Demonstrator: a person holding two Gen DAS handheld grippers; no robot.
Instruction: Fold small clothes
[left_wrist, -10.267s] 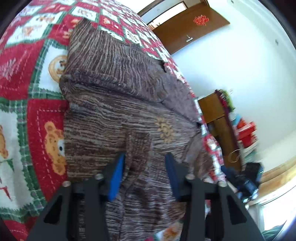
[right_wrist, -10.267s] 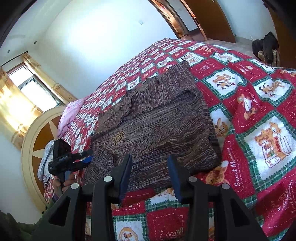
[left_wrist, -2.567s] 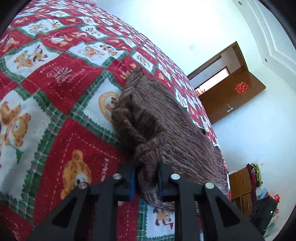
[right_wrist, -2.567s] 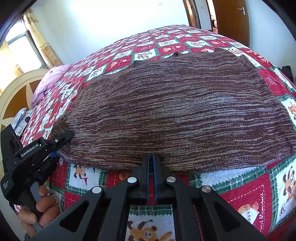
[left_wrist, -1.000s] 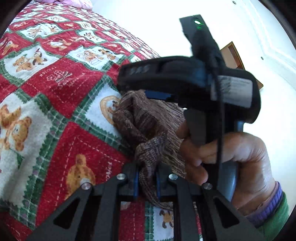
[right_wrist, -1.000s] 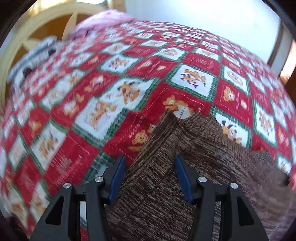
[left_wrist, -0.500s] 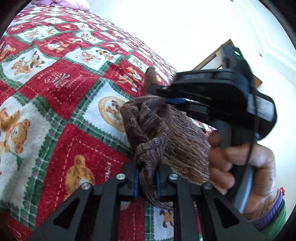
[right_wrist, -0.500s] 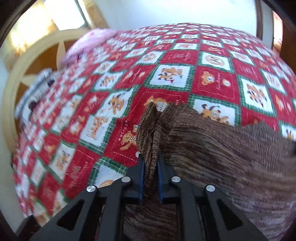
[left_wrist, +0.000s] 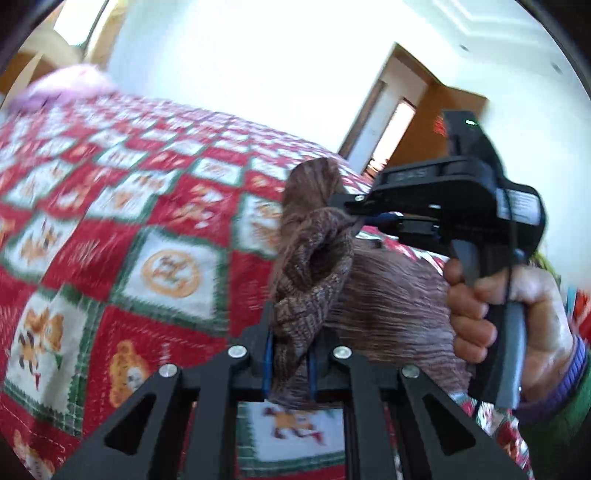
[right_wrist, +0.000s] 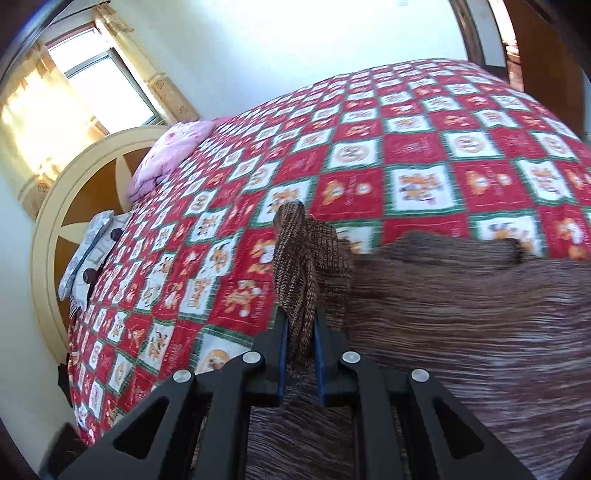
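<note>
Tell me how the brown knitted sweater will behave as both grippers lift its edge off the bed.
Probably floppy: the sweater bunches into soft folds where the right gripper and left gripper pinch it. It will likely sag and trail between them, since the rest drapes loosely. The ribbed knit looks grippy, so slipping seems unlikely.

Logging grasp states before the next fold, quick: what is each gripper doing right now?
Left gripper: closed on the brown sweater.
Right gripper: closed on the same sweater, at another bunched edge.
</note>
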